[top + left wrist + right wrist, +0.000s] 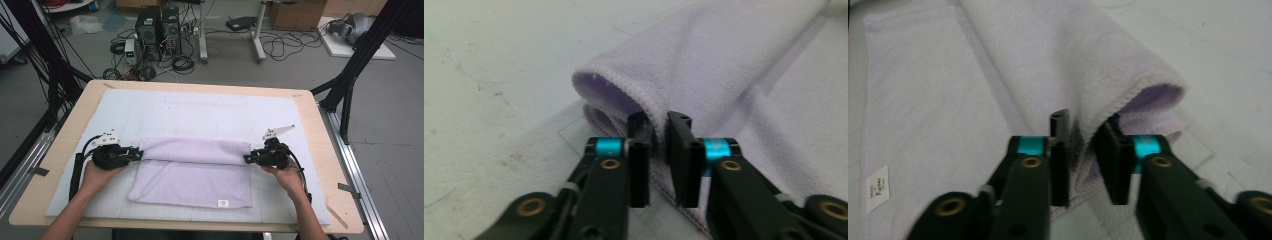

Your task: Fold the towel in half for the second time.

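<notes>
Left gripper (659, 145) and right gripper (1087, 150) jaws both slightly spread, hem of the folded lilac towel (192, 172) sitting loose between each pair, fold bulging just ahead of the tips.

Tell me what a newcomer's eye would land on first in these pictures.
A lilac towel lies in the middle of the white mat, its far edge folded over toward the person into a soft roll. At each end of that fold sits a black claw, the left claw and the right claw, with the towel's hem between slightly parted jaws. Beyond the table, computer towers stand among tangled cables on the floor.
</notes>
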A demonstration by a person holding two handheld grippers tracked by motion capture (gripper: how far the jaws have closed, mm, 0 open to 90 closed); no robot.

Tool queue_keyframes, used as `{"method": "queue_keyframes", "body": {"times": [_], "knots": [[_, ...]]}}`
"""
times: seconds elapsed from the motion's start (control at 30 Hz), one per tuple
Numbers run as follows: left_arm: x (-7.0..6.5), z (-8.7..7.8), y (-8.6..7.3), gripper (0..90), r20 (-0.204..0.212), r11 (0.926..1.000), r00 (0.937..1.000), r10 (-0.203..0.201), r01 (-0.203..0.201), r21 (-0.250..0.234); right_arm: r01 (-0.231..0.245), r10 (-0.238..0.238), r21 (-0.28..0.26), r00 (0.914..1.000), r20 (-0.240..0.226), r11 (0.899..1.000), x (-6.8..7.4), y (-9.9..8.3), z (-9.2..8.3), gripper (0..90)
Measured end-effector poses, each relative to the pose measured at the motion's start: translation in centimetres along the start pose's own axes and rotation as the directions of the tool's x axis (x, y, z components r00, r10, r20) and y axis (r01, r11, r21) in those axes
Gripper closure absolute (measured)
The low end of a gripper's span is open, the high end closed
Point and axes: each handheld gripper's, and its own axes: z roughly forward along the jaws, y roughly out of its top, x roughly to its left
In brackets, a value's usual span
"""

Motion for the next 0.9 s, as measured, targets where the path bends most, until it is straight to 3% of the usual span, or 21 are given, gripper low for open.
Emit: {"method": "queue_keyframes", "body": {"times": [0.07, 0.13, 0.2, 0.37, 0.47, 0.5, 0.53, 0.57, 0.63, 0.7, 0.9], "knots": [[0.0, -0.2, 0.5, 51.9, -0.019, 0.9999, 0.9998, 0.009, -0.009, 0.004, 0.018, -0.017, -0.046, 0.9995, 0.026, 0.999, 0.1, 0.2, -0.6, 54.1], [0.1, -0.4, 1.4, 48.2, -0.030, 0.9997, 0.9992, 0.024, -0.024, -0.005, 0.015, -0.011, -0.078, 0.9985, 0.054, 0.997, 0.1, 0.7, -1.1, 42.9], [0.3, -0.3, 2.2, 44.3, -0.048, 0.9997, 0.9985, 0.024, -0.024, -0.005, 0.001, 0.004, -0.075, 0.9978, 0.066, 0.997, -0.2, 1.5, -1.4, 36.8], [1.4, 1.1, 4.0, 34.4, -0.052, 0.9999, 0.9986, -0.013, 0.012, -0.008, 0.014, -0.007, -0.096, 0.9974, 0.071, 0.995, -1.2, 3.6, -1.1, 32.3], [2.0, 2.5, 4.1, 31.8, -0.001, 0.9973, 0.9977, -0.067, 0.067, 0.030, -0.035, 0.037, -0.093, 0.9991, 0.019, 0.995, -2.2, 3.9, 0.1, 32.5], [2.2, 2.9, 4.0, 35.0, 0.038, 0.9961, 0.9971, -0.067, 0.064, 0.060, -0.039, 0.040, -0.079, 0.9992, 0.009, 0.996, -2.5, 3.8, 0.6, 34.4], [2.2, 3.0, 3.9, 48.1, 0.054, 0.9961, 0.9971, -0.053, 0.049, 0.073, -0.057, 0.056, -0.051, 0.9982, -0.021, 0.997, -2.8, 3.6, 1.0, 38.8], [2.2, 3.1, 3.7, 60.9, 0.078, 0.9958, 0.9960, -0.044, 0.038, 0.083, -0.067, 0.065, -0.037, 0.9964, -0.054, 0.997, -3.0, 3.5, 1.3, 48.7], [2.0, 2.9, 3.7, 76.5, 0.112, 0.9969, 0.9934, -0.028, 0.020, 0.076, -0.066, 0.066, -0.001, 0.9884, -0.137, 0.998, -3.0, 3.2, 1.6, 72.2], [1.6, 2.2, 3.9, 80.7, 0.112, 0.9990, 0.9936, -0.009, 0.004, 0.046, -0.023, 0.022, -0.004, 0.9907, -0.134, 1.000, -2.4, 3.1, 1.4, 83.9], [-0.3, -0.5, 4.0, 81.4, 0.116, 0.9988, 0.9925, 0.039, -0.035, -0.035, 0.061, -0.067, -0.061, 0.9921, -0.106, 0.996, 0.6, 3.7, -1.0, 84.9]]}}
